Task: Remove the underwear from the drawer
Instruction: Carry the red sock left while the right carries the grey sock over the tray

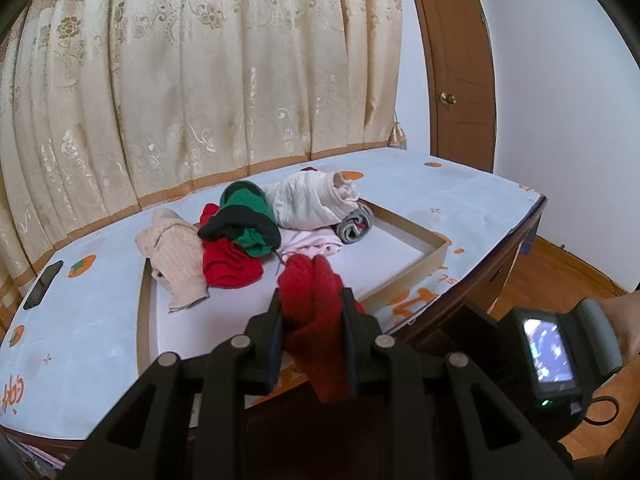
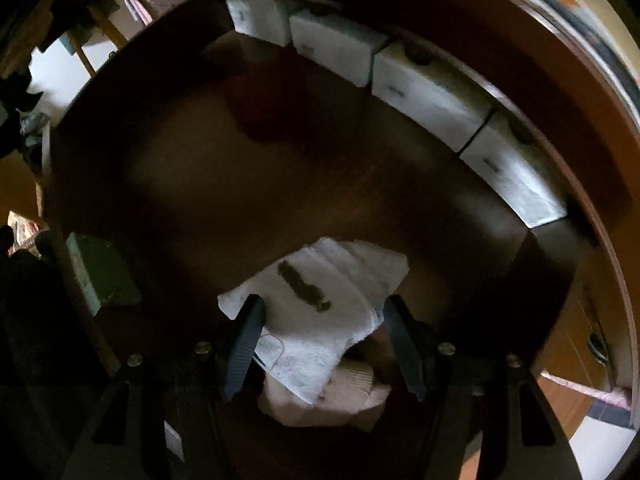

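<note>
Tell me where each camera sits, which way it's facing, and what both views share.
Left wrist: rides the left gripper, angled slightly down across the table toward the clothes pile; its fingers clamp a red garment.
Right wrist: rides the right gripper, looking straight down into the dark wooden drawer; open fingers straddle a white garment.
Shared: no object shows in both; the left view catches the other gripper's screen.

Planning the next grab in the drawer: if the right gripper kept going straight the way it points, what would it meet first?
Most likely the white garment lying between the open right gripper fingers on the drawer floor; depth is unclear.
</note>
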{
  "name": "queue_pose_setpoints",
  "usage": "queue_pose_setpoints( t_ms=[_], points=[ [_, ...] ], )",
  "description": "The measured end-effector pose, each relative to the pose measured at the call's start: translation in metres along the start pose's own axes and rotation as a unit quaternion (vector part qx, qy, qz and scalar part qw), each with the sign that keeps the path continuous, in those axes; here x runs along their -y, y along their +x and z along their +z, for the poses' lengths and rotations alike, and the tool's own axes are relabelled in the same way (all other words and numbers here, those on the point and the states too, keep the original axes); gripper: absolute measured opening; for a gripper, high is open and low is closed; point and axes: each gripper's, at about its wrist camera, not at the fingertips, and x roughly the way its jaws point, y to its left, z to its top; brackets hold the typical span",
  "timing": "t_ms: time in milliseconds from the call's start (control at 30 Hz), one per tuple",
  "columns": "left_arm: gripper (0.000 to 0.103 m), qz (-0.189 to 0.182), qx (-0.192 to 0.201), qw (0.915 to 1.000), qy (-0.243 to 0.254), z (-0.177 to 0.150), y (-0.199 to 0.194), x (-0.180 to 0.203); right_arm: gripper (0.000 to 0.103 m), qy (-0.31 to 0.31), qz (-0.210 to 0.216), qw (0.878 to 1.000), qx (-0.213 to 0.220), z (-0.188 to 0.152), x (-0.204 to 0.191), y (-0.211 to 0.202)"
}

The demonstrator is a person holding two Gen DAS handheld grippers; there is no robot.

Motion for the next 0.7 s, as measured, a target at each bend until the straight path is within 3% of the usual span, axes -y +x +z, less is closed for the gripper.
queue_pose_setpoints(
  t_ms=[33,67,167,500,700],
  points=[
    [0.023,-0.001,0.001,1.0,-0.002,0.0,-0.001,-0.001,0.05,-0.003,0.014,1.0,-0.005,0.0,-0.003,0.004],
    [0.023,-0.001,0.001,1.0,-0.001,-0.001,-0.002,-0.002,0.022,-0.006,0.021,1.0,-0.001,0.0,-0.005,0.004],
    [0.023,-0.002,-0.002,1.0,-0.001,-0.003,0.0,-0.005,0.013,-0.025,0.003,0.998,0.052,-0.004,-0.014,-0.009],
    [0.023,0.002,0.005,1.0,0.002,0.017,0.011,-0.012,0.012,-0.018,-0.018,0.976,0.218,-0.017,-0.012,-0.116],
    [0.023,0.001,0.015,0.9999,0.005,0.04,0.025,-0.01,0.012,0.008,-0.05,0.954,0.294,0.006,0.016,-0.174]
  ],
)
